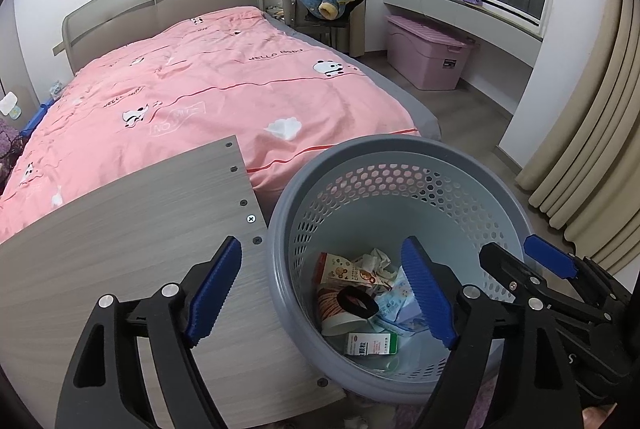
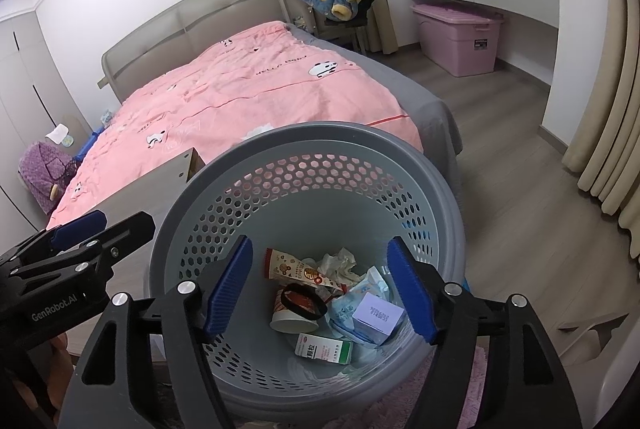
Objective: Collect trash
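Both the left gripper [image 1: 322, 299] and right gripper [image 2: 320, 289] hang wide open and empty above the grey perforated plastic basket [image 2: 400, 145], whose trash lies at six o'clock below; bumping its rim might tip it.

Left gripper [image 1: 322, 293]: black linkage frame with triangular cut-outs in both arms. Round silver pivot pins at each joint. Fingers [image 1: 214, 291] faced with blue pads, ribbed in fine horizontal ridges, saw-toothed along the inner edge.

Right gripper [image 2: 320, 287]: same build, black frame, silver pins, blue ribbed fingers [image 2: 412, 293]. Seen from the left camera at 3 o'clock, its side shows a small silver screw in the black finger and a smooth blue pad backing.

Marking: white lettering "GenRobot.AI" on the left unit's black body, read from the right camera at 9 o'clock.
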The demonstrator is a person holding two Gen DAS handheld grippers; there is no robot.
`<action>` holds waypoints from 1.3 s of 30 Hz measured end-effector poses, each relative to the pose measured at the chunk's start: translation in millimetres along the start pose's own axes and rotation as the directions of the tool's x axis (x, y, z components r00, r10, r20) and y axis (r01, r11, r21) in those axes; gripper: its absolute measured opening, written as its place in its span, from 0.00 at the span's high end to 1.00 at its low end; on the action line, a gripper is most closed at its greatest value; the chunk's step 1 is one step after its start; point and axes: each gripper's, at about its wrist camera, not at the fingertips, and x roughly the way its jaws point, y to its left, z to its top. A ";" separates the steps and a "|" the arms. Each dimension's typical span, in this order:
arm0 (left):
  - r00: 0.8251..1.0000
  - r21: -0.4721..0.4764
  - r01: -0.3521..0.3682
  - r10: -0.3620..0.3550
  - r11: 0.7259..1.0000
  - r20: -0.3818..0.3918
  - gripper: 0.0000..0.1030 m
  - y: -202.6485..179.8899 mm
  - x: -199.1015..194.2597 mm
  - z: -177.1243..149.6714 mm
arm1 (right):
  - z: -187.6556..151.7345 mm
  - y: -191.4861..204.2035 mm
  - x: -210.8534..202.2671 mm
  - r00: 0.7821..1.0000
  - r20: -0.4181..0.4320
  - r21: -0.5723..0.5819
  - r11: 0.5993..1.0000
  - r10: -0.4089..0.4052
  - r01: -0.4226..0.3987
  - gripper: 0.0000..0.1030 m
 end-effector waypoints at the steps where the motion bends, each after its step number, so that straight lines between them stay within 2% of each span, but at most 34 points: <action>1: 1.000 0.000 -0.002 0.002 1.000 0.001 0.24 0.0 0.0 0.0 | 0.2 -0.1 -0.3 1.000 0.001 0.001 1.000 0.000 0.000 0.30; 15: 1.000 -0.012 -0.011 0.011 1.000 0.000 0.22 3.0 -1.8 -0.3 | 2.1 -1.4 -1.7 1.000 0.010 0.010 1.000 -0.003 0.003 0.21; 20: 1.000 -0.014 -0.017 0.017 1.000 0.005 0.22 4.4 -2.5 -0.4 | 3.2 -2.2 -3.8 1.000 0.023 0.022 1.000 -0.005 0.005 0.12; 39: 1.000 -0.017 -0.024 0.024 1.000 -0.003 0.21 7.4 0.1 -1.9 | 2.6 -3.2 -3.8 1.000 0.020 0.027 1.000 -0.007 0.007 0.08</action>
